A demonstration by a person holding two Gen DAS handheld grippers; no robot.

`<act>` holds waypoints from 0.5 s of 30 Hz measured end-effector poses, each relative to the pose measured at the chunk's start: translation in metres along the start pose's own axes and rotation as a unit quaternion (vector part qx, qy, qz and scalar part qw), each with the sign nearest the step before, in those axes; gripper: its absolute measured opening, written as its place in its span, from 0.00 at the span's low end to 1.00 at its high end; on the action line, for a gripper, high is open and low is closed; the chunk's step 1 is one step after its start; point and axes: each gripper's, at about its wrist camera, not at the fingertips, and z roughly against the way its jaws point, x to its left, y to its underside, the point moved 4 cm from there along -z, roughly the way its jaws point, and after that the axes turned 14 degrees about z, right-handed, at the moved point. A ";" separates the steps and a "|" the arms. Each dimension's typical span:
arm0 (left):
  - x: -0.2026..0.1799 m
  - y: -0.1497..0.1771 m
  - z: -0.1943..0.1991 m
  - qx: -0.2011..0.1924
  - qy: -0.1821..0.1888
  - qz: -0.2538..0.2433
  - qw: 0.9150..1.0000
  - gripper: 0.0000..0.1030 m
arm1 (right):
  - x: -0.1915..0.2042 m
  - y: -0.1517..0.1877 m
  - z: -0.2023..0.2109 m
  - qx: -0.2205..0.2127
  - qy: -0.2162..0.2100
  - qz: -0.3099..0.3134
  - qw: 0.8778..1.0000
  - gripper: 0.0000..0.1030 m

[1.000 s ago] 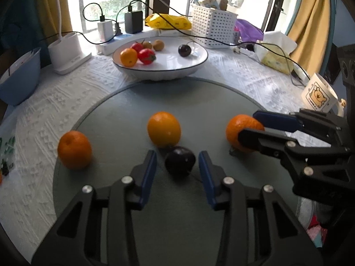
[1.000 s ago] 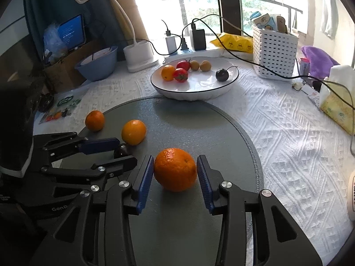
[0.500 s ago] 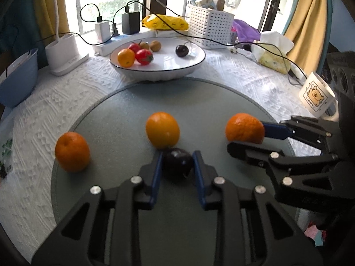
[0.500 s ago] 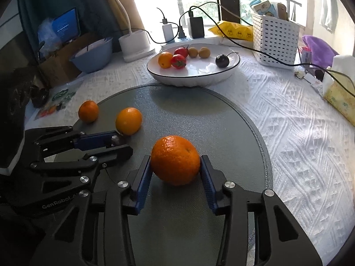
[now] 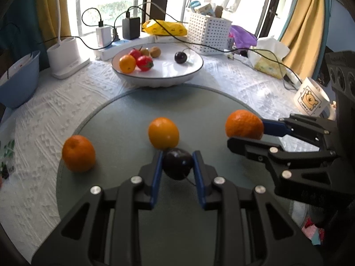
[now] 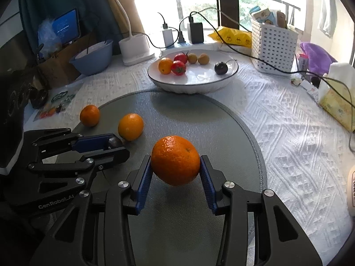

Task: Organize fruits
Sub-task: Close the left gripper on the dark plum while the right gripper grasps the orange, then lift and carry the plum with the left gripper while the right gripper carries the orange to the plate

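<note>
My left gripper [image 5: 177, 163] is shut on a dark plum [image 5: 178, 163] and holds it just above the grey round mat [image 5: 124, 115]. My right gripper [image 6: 176, 166] is shut on a large orange [image 6: 175, 160], lifted off the mat; it also shows in the left wrist view [image 5: 244, 127]. Two more oranges lie on the mat, one [image 5: 163, 133] just beyond the plum and one [image 5: 78, 153] at the left edge. The white fruit bowl [image 5: 190, 72] at the back holds an orange, tomatoes, small brown fruits and a dark plum [image 5: 180, 57].
A blue bowl [image 5: 17, 84] and white lamp base [image 5: 66, 57] stand at the left. Chargers with cables, a yellow bag [image 5: 165, 27] and a white basket [image 5: 208, 32] line the back. A tissue pack [image 5: 269, 64] and bear mug [image 5: 310, 98] stand at the right.
Both grippers closed, the left on the plum and the right on the large orange, and both fruits have risen a little off the mat.
</note>
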 end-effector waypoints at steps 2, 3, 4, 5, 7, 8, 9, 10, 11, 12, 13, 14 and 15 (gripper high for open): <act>-0.001 -0.002 0.006 -0.005 0.002 -0.001 1.000 0.27 | 0.001 -0.003 0.005 -0.004 0.003 0.002 1.000 0.44; -0.002 -0.003 0.010 -0.008 0.003 -0.003 1.000 0.27 | 0.001 -0.005 0.008 -0.007 0.005 0.003 1.000 0.44; -0.003 -0.005 0.014 -0.012 0.005 -0.004 1.000 0.27 | 0.001 -0.007 0.011 -0.010 0.007 0.005 1.000 0.44; -0.003 -0.005 0.017 -0.014 0.006 -0.006 1.000 0.27 | 0.002 -0.009 0.013 -0.012 0.009 0.006 1.000 0.44; -0.006 -0.008 0.025 -0.022 0.009 -0.009 1.000 0.27 | 0.002 -0.012 0.020 -0.018 0.013 0.008 1.000 0.44; -0.007 -0.009 0.028 -0.025 0.010 -0.010 1.000 0.27 | 0.002 -0.015 0.024 -0.022 0.016 0.009 1.000 0.44; -0.007 -0.011 0.032 -0.028 0.011 -0.011 0.999 0.27 | 0.003 -0.016 0.027 -0.024 0.018 0.009 0.999 0.44; -0.008 -0.012 0.036 -0.031 0.012 -0.012 0.999 0.27 | 0.003 -0.018 0.030 -0.027 0.021 0.010 0.999 0.44; -0.009 -0.014 0.039 -0.035 0.013 -0.014 0.999 0.27 | 0.004 -0.020 0.033 -0.030 0.024 0.010 0.999 0.44; -0.010 -0.015 0.041 -0.038 0.015 -0.015 0.999 0.27 | 0.004 -0.022 0.036 -0.033 0.026 0.011 0.999 0.44; -0.011 -0.017 0.046 -0.042 0.016 -0.016 0.999 0.27 | 0.004 -0.024 0.039 -0.036 0.028 0.011 0.999 0.44; -0.011 -0.019 0.048 -0.044 0.017 -0.017 0.999 0.27 | 0.004 -0.026 0.042 -0.039 0.031 0.013 0.999 0.44; -0.012 -0.021 0.051 -0.047 0.018 -0.018 0.999 0.27 | 0.004 -0.028 0.045 -0.042 0.033 0.014 0.998 0.44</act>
